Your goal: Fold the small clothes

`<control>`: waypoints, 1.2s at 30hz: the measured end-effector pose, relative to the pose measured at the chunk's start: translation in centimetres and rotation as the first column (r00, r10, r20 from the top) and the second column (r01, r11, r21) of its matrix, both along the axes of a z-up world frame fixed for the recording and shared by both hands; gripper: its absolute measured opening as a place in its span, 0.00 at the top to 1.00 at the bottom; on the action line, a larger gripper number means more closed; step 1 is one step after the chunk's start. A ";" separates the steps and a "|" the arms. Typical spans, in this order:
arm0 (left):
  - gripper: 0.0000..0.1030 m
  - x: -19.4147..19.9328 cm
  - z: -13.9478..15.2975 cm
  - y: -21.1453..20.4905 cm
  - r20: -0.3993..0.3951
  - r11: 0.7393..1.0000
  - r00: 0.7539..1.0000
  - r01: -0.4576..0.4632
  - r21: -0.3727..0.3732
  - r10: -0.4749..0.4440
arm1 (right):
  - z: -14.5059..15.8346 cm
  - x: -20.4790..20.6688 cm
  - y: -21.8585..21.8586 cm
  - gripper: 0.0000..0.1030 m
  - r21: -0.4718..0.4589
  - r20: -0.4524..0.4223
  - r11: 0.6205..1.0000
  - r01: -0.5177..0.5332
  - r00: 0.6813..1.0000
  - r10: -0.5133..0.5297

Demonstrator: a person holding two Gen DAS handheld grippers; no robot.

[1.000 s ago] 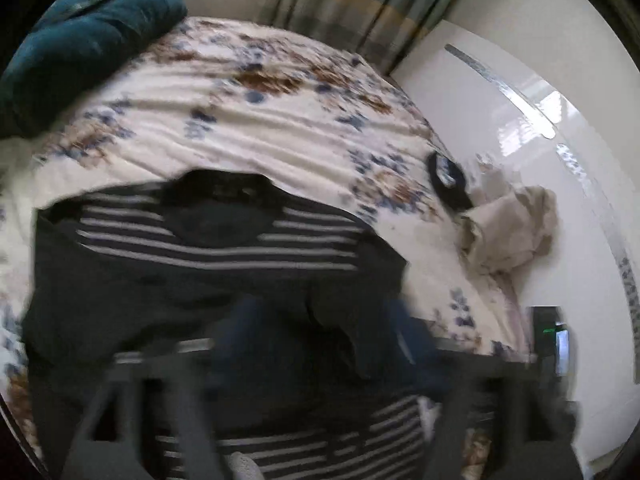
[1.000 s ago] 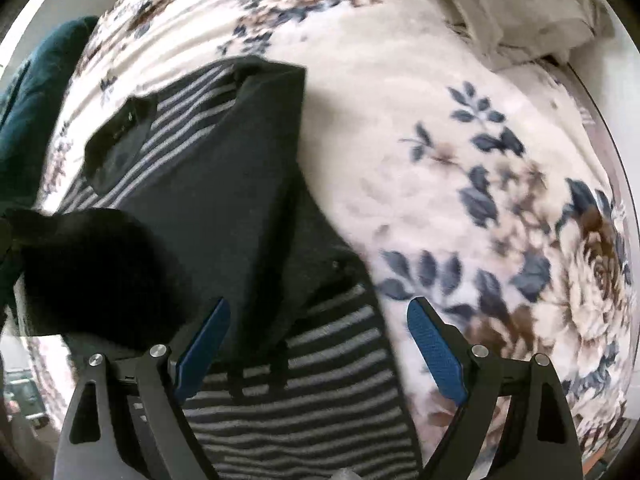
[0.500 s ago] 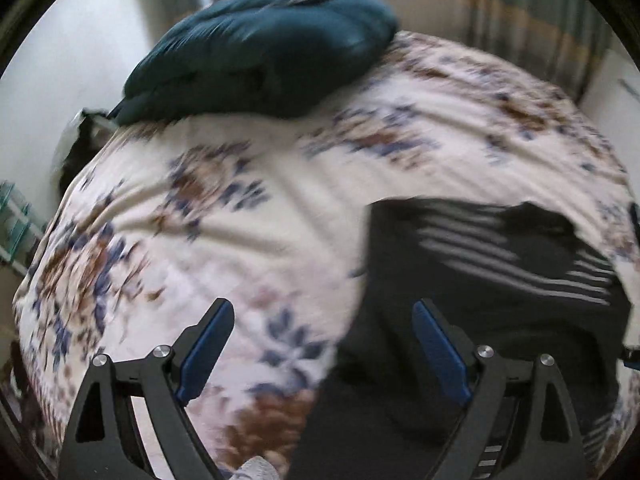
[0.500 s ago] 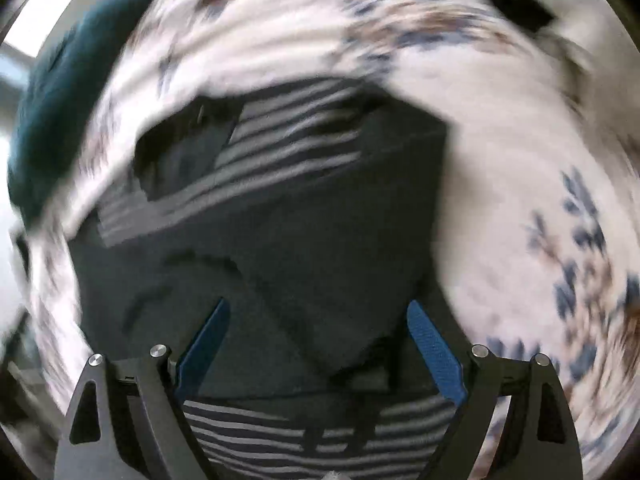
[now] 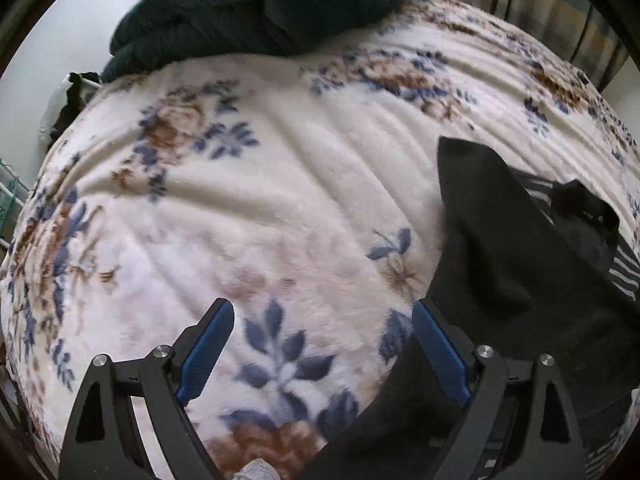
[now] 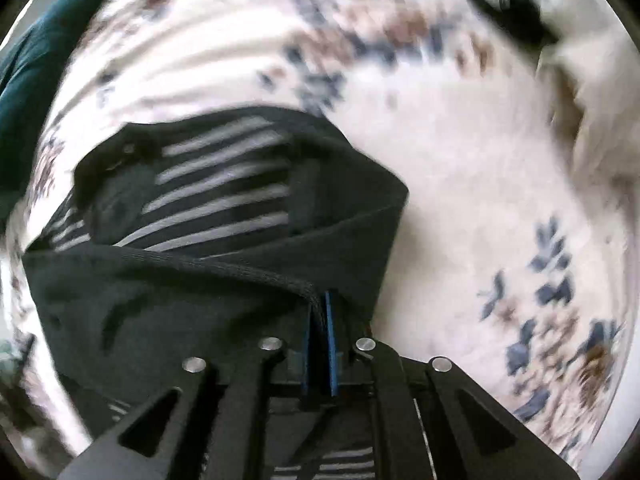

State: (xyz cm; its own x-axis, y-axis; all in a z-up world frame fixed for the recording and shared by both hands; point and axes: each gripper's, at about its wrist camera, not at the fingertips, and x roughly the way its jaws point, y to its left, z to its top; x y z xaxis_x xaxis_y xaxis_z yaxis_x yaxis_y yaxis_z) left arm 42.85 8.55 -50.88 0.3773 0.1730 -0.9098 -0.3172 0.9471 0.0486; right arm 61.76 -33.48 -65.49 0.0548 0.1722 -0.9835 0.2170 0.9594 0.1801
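Honestly, my right gripper (image 6: pixel 319 312) pinched only the dark shirt's (image 6: pixel 192 312) hem edge; the left gripper (image 5: pixel 320 344) hung open, so I feared fabric slipping free.

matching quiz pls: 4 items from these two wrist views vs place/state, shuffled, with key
Items:
1. left gripper
2. right gripper
3. striped shirt
4. teal pillow

States:
A. at the far edge of the floral blanket
B. jaws spread, nothing between them
C. lying on the blanket, dark flap folded across it
D. jaws closed on a stitched hem of the dark fabric

Pairs: 1-B, 2-D, 3-C, 4-A
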 end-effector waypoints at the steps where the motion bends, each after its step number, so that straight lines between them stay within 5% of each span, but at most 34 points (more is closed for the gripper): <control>1: 0.12 0.3 -0.4 -0.2 -0.010 1.000 1.000 0.008 -0.006 -0.008 | -0.8 0.5 -0.8 0.59 0.023 -0.042 0.999 0.029 0.999 -0.028; 2: 0.12 0.5 -0.8 -0.3 -0.020 1.000 1.000 0.012 -0.008 -0.012 | -1.0 0.7 -1.6 0.45 0.022 -0.059 0.998 0.063 0.996 -0.062; 3: 0.12 0.7 -0.9 -0.4 -0.026 1.000 1.000 0.014 -0.010 -0.014 | -0.5 0.8 -2.6 0.42 0.008 -0.029 0.994 0.106 0.994 -0.106; 10: 0.12 3.6 1.0 -2.3 0.047 0.994 0.994 0.098 -0.052 -0.096 | 4.7 -1.0 -3.4 0.41 0.044 0.156 0.987 0.155 0.975 -0.160; 15: 0.12 10.1 -1.6 -3.0 -0.010 0.992 0.992 0.129 0.012 -0.129 | 1.6 -1.7 0.6 0.41 0.175 0.077 0.984 -0.020 0.997 0.007; 21: 0.10 14.4 -4.5 -0.2 -0.093 0.997 0.994 0.053 -0.056 -0.058 | -2.8 -0.2 -0.1 0.42 0.159 0.049 0.978 0.135 0.988 -0.145; 24: 0.10 13.3 -2.5 -0.3 -0.055 0.996 0.995 0.082 -0.033 -0.084 | -1.8 -0.3 -0.1 0.41 0.148 0.064 0.973 0.177 0.980 -0.188; 27: 0.10 10.2 0.1 -0.9 0.007 0.992 0.992 0.122 0.010 -0.122 | 0.3 -1.3 0.4 0.38 0.081 0.109 0.990 0.112 0.987 -0.121; 31: 0.10 6.0 1.0 -1.5 -0.003 0.989 0.989 0.145 0.028 -0.145 | -1.9 -2.8 1.1 0.37 -0.103 -0.020 0.995 0.021 1.000 -0.023; 36: 0.10 2.7 1.9 -3.7 -0.019 0.985 0.985 0.170 -0.008 -0.170 | 0.4 -5.4 0.4 0.36 -0.052 0.028 0.998 0.038 0.999 -0.037</control>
